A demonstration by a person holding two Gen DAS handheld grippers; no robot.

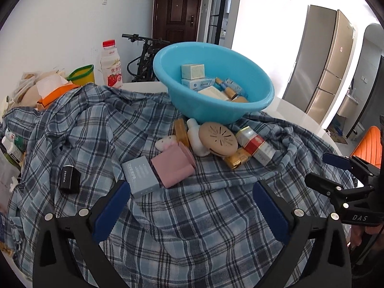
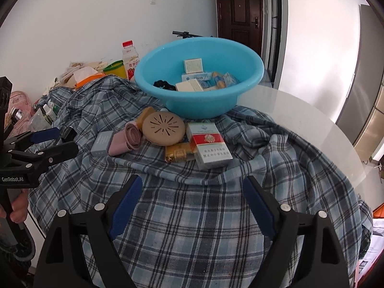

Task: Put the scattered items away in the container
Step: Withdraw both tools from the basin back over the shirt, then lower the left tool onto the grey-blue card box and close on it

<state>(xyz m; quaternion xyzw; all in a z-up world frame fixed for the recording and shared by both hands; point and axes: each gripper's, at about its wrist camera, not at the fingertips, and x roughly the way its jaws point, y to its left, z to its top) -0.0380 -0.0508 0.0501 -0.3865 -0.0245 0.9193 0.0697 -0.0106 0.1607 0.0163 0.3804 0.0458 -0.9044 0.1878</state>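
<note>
Left gripper [image 1: 192, 206] and right gripper [image 2: 192, 206]: jaws spread wide, both empty, above the plaid cloth [image 2: 192, 235]. The scattered items lie ahead, near the basin [image 1: 216, 110]. The grey box [image 1: 141, 180] sits just beyond the left gripper's left finger, long axis running near-right to far-left. Left gripper is nearer.

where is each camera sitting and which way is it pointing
Left wrist: on the left gripper, low over the plaid cloth, facing the blue basin; its open fingers and the right gripper show.
Right wrist: on the right gripper, facing the same basin; its open fingers, the left gripper and a hand show.
Shared: basin, cloth, tan round disc.
</note>
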